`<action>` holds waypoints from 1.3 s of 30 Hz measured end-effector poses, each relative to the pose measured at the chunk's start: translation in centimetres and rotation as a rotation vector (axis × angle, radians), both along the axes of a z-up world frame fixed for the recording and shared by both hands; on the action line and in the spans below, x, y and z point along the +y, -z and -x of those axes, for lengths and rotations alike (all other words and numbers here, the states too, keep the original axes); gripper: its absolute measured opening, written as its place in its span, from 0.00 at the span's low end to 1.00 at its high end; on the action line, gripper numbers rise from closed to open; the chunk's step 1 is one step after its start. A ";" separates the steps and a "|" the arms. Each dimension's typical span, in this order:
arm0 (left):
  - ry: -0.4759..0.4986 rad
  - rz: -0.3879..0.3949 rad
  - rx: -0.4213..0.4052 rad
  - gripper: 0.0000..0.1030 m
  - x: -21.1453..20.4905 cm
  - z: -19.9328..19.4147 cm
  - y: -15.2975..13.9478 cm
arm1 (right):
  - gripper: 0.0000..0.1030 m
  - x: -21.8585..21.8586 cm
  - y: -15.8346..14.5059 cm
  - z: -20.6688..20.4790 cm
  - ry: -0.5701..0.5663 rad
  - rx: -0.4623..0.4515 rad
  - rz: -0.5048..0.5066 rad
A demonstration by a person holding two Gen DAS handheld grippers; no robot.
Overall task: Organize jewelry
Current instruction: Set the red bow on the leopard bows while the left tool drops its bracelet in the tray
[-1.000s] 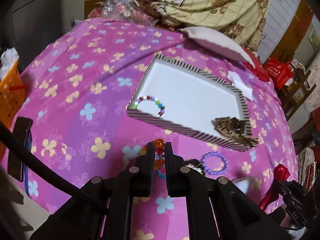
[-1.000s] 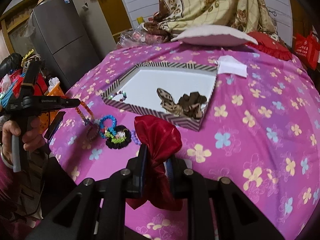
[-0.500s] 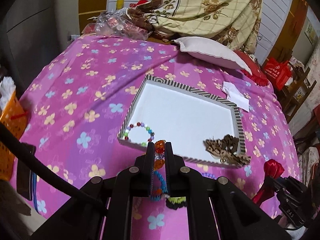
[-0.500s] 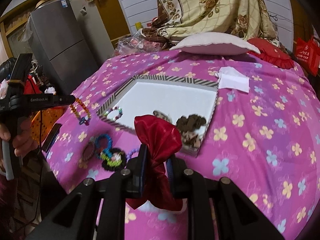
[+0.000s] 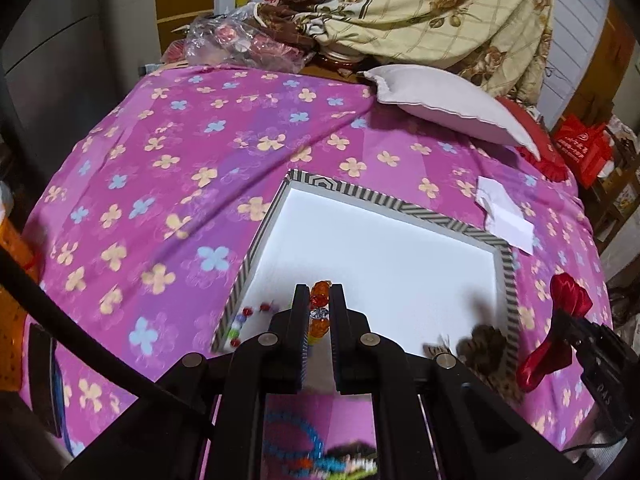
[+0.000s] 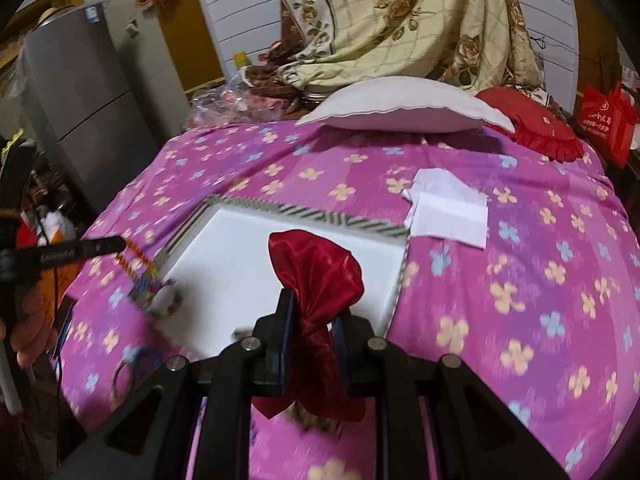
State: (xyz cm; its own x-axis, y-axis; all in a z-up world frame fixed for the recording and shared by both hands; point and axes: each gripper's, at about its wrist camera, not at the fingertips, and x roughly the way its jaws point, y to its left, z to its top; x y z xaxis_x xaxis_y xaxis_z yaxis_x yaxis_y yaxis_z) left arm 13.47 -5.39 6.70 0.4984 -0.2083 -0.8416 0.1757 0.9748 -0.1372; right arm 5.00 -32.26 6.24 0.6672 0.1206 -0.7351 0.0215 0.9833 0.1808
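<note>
My left gripper (image 5: 319, 294) is shut on an orange bead bracelet (image 5: 320, 300), held over the near edge of the white box with striped rim (image 5: 400, 206). A multicoloured bead bracelet (image 5: 246, 318) lies in the box's near left corner and a brown leopard bow (image 5: 486, 342) in its near right corner. My right gripper (image 6: 314, 304) is shut on a red satin bow (image 6: 316, 272), above the box's near side (image 6: 340, 222). The right gripper with the red bow (image 5: 568, 292) shows at the right edge of the left wrist view. The left gripper (image 6: 118, 246) shows at left in the right wrist view, the bracelet dangling from it.
The box sits on a bed with a pink flowered sheet (image 5: 180, 168). More beaded pieces (image 5: 316, 456) lie on the sheet in front of the box. A white folded paper (image 6: 448, 212), a grey pillow (image 6: 404, 110) and a red cushion (image 6: 532, 128) lie farther back.
Both grippers have moved forward toward the box, carrying the orange bracelet and the red bow; they now hang over its near edge. The loose beaded pieces have slid out below.
</note>
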 end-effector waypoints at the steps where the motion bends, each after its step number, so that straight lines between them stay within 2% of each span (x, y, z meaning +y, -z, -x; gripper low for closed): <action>1: -0.007 0.000 0.007 0.21 -0.2 -0.8 0.5 | 0.18 -0.2 0.4 -0.8 0.006 0.006 -0.001; 5: -0.034 0.008 0.037 0.21 -0.2 -3.2 2.2 | 0.18 -0.8 3.3 -4.6 0.015 0.054 -0.014; 8: -0.058 -0.015 0.066 0.21 0.0 -4.5 4.0 | 0.18 -0.7 5.8 -6.3 0.004 0.094 -0.010; 13: -0.096 -0.051 0.106 0.21 1.2 -5.5 6.7 | 0.18 -0.3 8.9 -7.4 -0.004 0.176 0.062; 16: -0.107 -0.061 0.124 0.21 1.7 -5.8 7.7 | 0.19 -0.9 10.0 -7.4 0.010 0.208 0.046; 17: -0.110 -0.062 0.129 0.21 1.8 -5.8 7.9 | 0.20 -0.9 10.0 -7.3 0.007 0.202 0.036; 21: -0.117 -0.053 0.131 0.21 1.9 -5.6 8.3 | 0.37 -0.8 9.3 -6.8 0.004 0.189 0.042; 25: -0.103 -0.029 0.138 0.38 2.0 -5.1 8.1 | 0.44 -1.0 7.7 -5.3 0.003 0.156 -0.016; 26: -0.100 -0.028 0.136 0.39 2.0 -4.8 8.0 | 0.47 -1.0 7.3 -4.9 0.000 0.147 -0.025; 35: -0.100 -0.048 0.067 0.39 3.0 0.3 5.4 | 0.54 -0.6 3.2 2.0 0.004 0.058 -0.080; 39: -0.107 -0.065 0.030 0.39 3.6 3.1 4.4 | 0.56 0.1 2.5 5.0 0.006 0.041 -0.102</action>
